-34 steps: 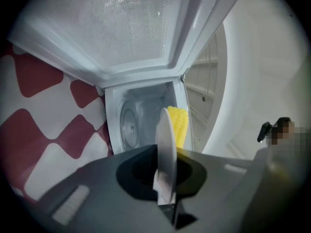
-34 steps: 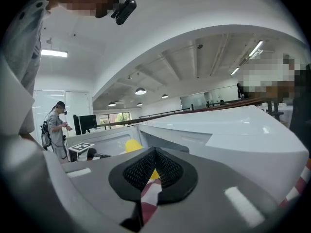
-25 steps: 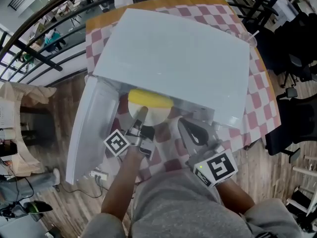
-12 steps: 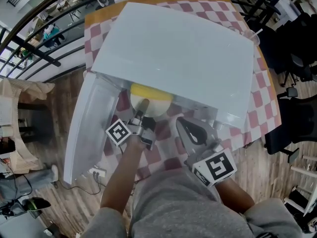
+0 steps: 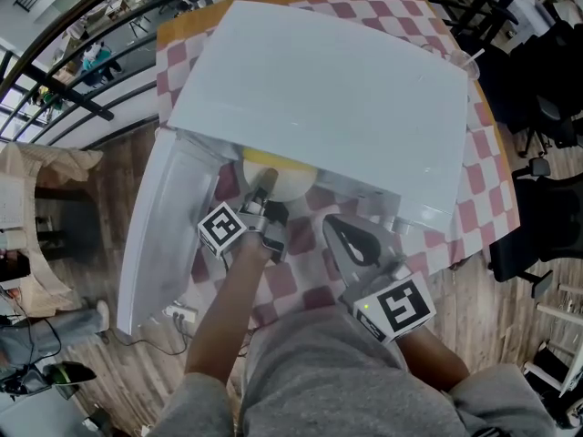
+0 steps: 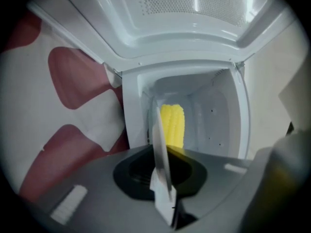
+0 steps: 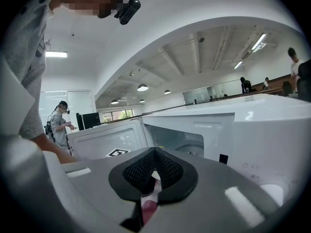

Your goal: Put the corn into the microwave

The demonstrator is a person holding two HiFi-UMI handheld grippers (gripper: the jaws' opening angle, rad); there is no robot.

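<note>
The white microwave (image 5: 328, 98) stands on the checked table with its door (image 5: 164, 235) swung open to the left. My left gripper (image 5: 261, 188) is shut on the rim of a thin white plate (image 5: 293, 188) that carries the yellow corn (image 5: 269, 162), right at the oven's mouth. Along the left gripper (image 6: 158, 147) the plate's edge (image 6: 159, 130) runs forward with the corn (image 6: 172, 124) beyond it, inside the white cavity (image 6: 214, 110). My right gripper (image 5: 333, 224) hangs shut and empty in front of the microwave's control side; from the right gripper (image 7: 154, 153) the open oven (image 7: 194, 140) and door (image 7: 107, 139) show.
A red-and-white checked cloth (image 5: 474, 198) covers the table, with a clear cup (image 5: 463, 66) at its far right corner. A power strip (image 5: 178, 317) lies on the wooden floor below the door. Black chairs (image 5: 547, 126) stand to the right. A person (image 7: 59, 125) stands in the background.
My left gripper has pushed the plate and corn forward, deeper under the microwave's top edge, so less of the corn shows. The right gripper has stayed where it was.
</note>
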